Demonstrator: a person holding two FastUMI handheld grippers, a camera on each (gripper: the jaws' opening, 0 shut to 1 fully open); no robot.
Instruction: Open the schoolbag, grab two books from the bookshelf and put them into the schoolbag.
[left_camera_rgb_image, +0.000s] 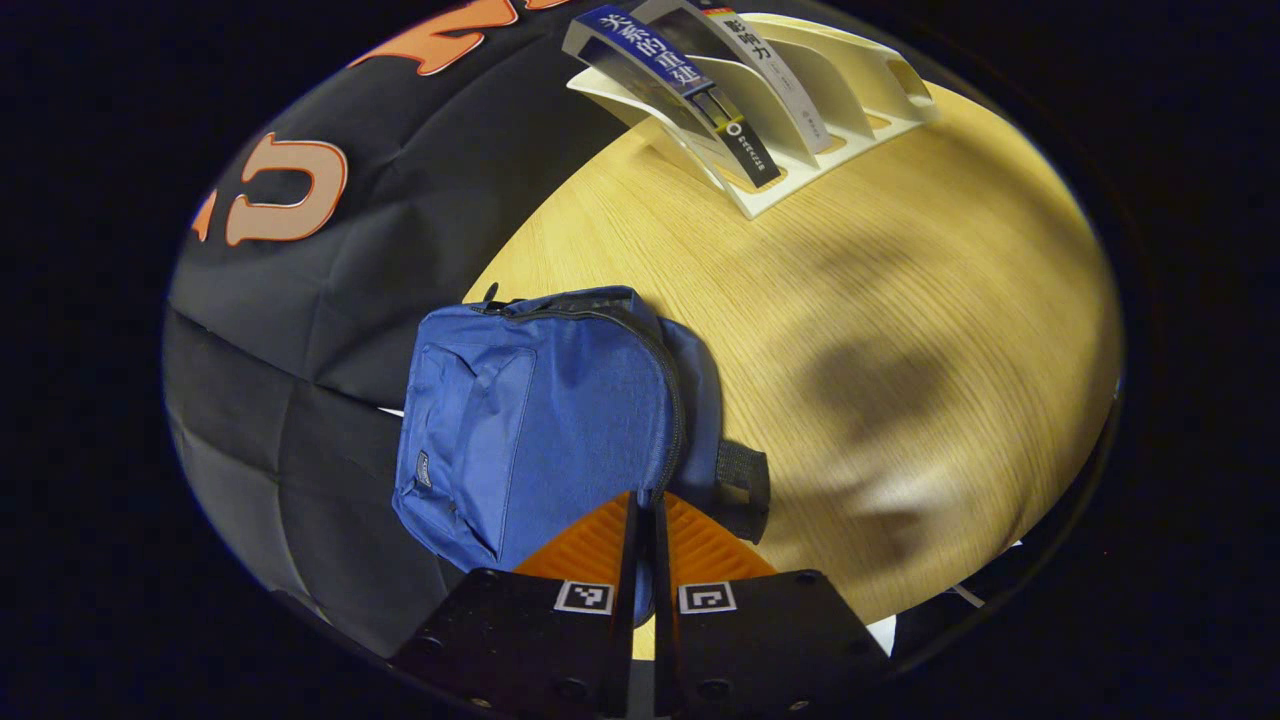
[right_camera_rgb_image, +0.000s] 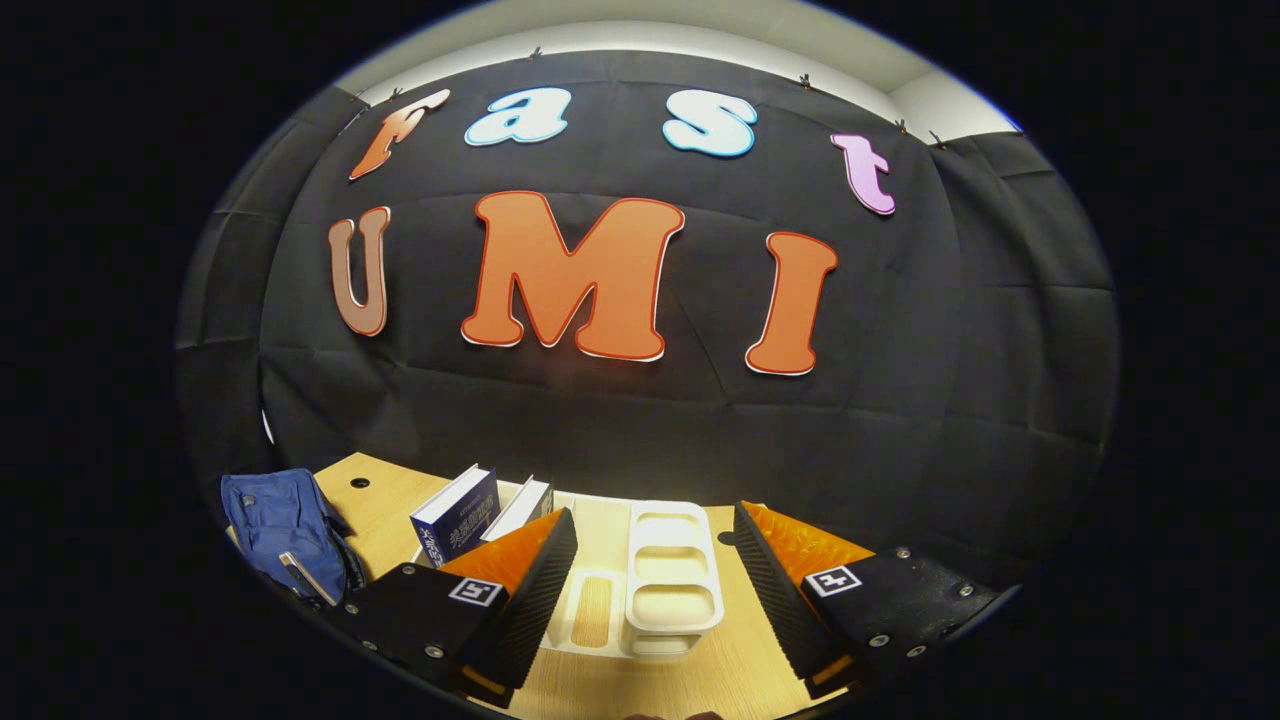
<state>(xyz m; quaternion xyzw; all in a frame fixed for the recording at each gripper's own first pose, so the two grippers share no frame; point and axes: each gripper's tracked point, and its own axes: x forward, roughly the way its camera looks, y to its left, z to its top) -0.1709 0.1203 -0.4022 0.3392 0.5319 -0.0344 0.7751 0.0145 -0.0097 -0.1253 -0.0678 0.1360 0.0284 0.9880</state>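
My left gripper (left_camera_rgb_image: 645, 520) has its fingers nearly shut, with just a thin gap, right at the near end of the blue schoolbag (left_camera_rgb_image: 540, 420), close to the zipper (left_camera_rgb_image: 672, 400). I think it is trying to pinch the zipper pull, but I cannot see the pull, so I cannot tell if it holds anything. If it grabs only cloth, the bag could slide on the wooden table (left_camera_rgb_image: 900, 330) and stay closed. The bag lies at the left edge, so it might even slip off. My right gripper (right_camera_rgb_image: 655, 560) is wide open and holds nothing, facing the white bookshelf (right_camera_rgb_image: 672, 570). The two books (right_camera_rgb_image: 458, 515) lean in the shelf's left slots. They could tip over if I bump the shelf. The far side of the bag is hidden.
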